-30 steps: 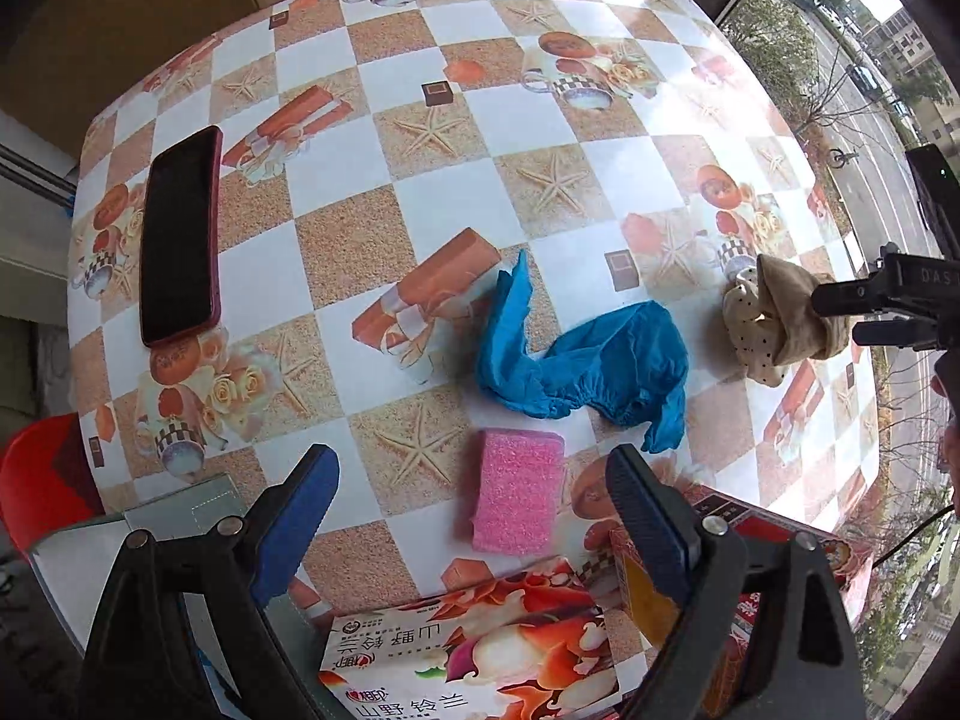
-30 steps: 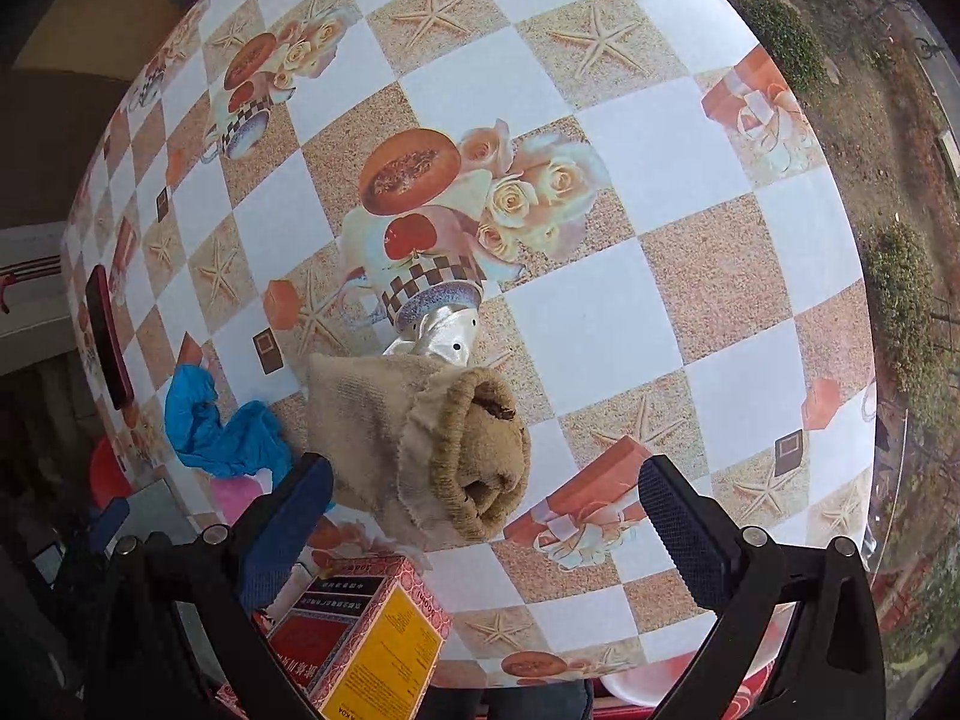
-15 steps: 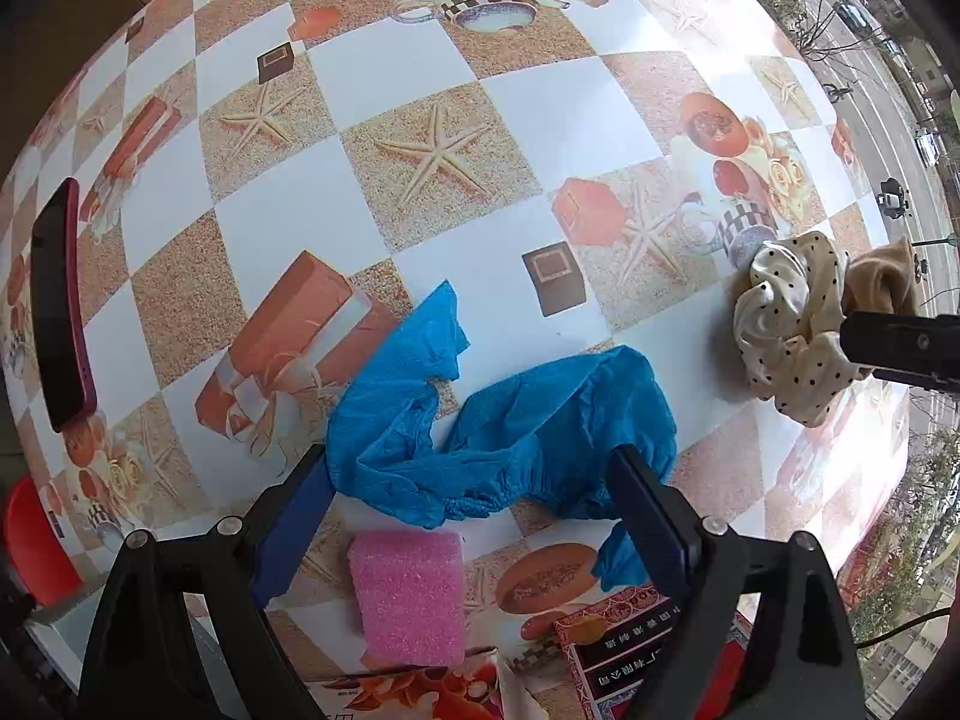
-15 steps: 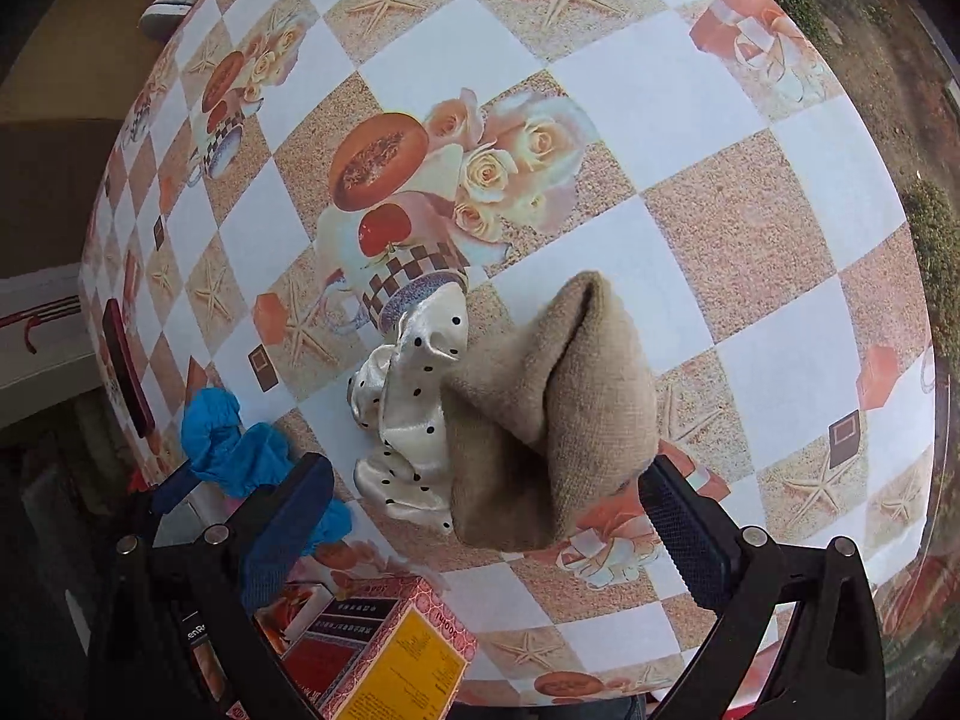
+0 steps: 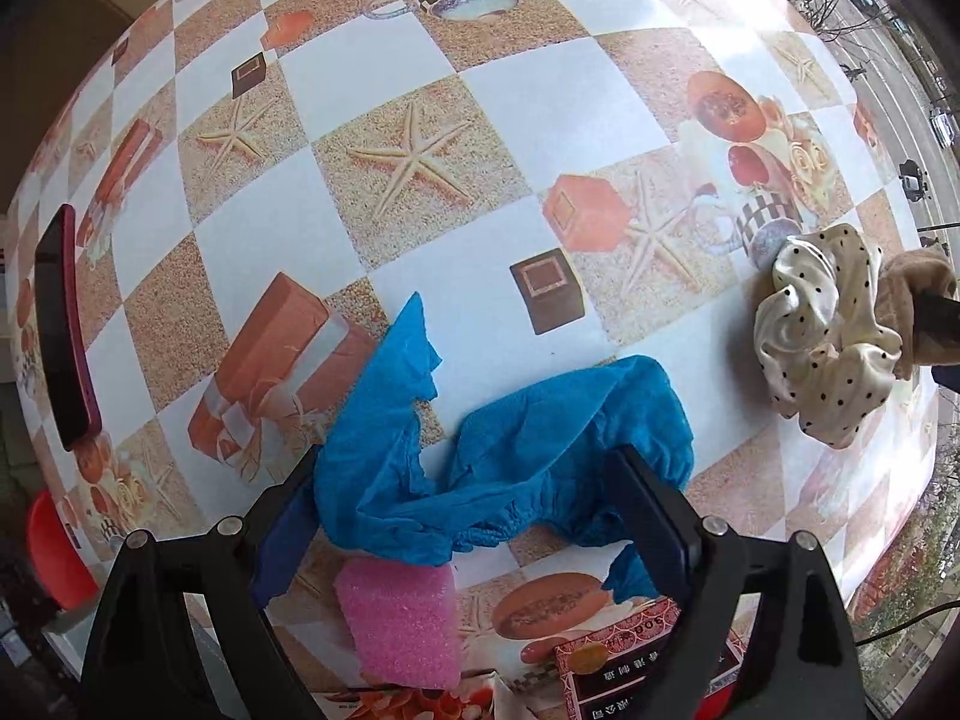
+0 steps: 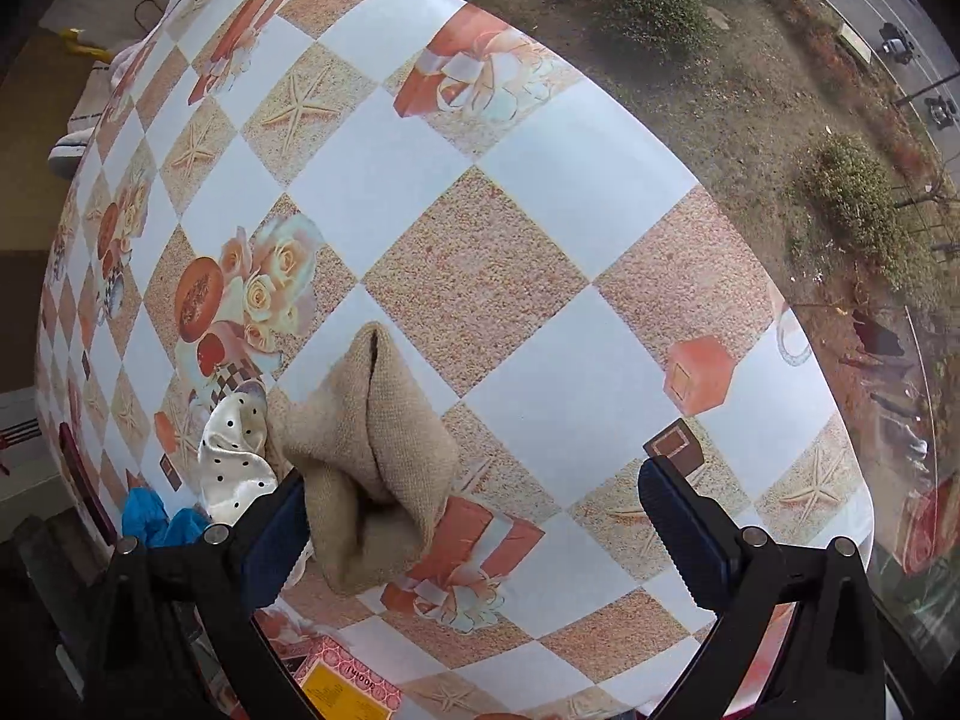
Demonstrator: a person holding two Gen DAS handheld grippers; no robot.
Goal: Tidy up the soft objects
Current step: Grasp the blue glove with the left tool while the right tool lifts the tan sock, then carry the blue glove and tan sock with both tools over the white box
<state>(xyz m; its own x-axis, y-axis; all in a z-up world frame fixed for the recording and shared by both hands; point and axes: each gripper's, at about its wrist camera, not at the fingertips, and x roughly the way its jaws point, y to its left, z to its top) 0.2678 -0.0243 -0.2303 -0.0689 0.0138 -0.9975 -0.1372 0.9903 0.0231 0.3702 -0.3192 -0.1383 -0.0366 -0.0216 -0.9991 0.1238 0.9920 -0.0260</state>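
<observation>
- Looking down from both wrist views, the desk (image 6: 528,276) carried a checkered cloth with starfish and gift-box prints; its far rim curved across the right wrist view, with outdoor ground beyond.
- Open room: a wide bare stretch of desk lay ahead of the right hand-held gripper (image 6: 471,519) and to its right; the upper part of the left wrist view was also bare.
- Left hand-held gripper (image 5: 468,519) was released, jaws wide, straddling the crumpled blue cloth (image 5: 498,450); whether the pads touched it, I could not tell.
- Pink sponge (image 5: 399,627) lay just below the blue cloth, between the left fingers, its top edge under the cloth's edge.
- Right hand-held gripper was released, gripping nothing; the tan knit piece (image 6: 375,456) lay against its left finger, not between pressed pads.
- Polka-dot scrunchie (image 5: 822,336) lay touching the tan knit piece, well apart from the blue cloth.
- Dark phone (image 5: 60,324) lay near the left rim.
- A red printed box (image 5: 624,669) sat at the near edge; contents not visible.
</observation>
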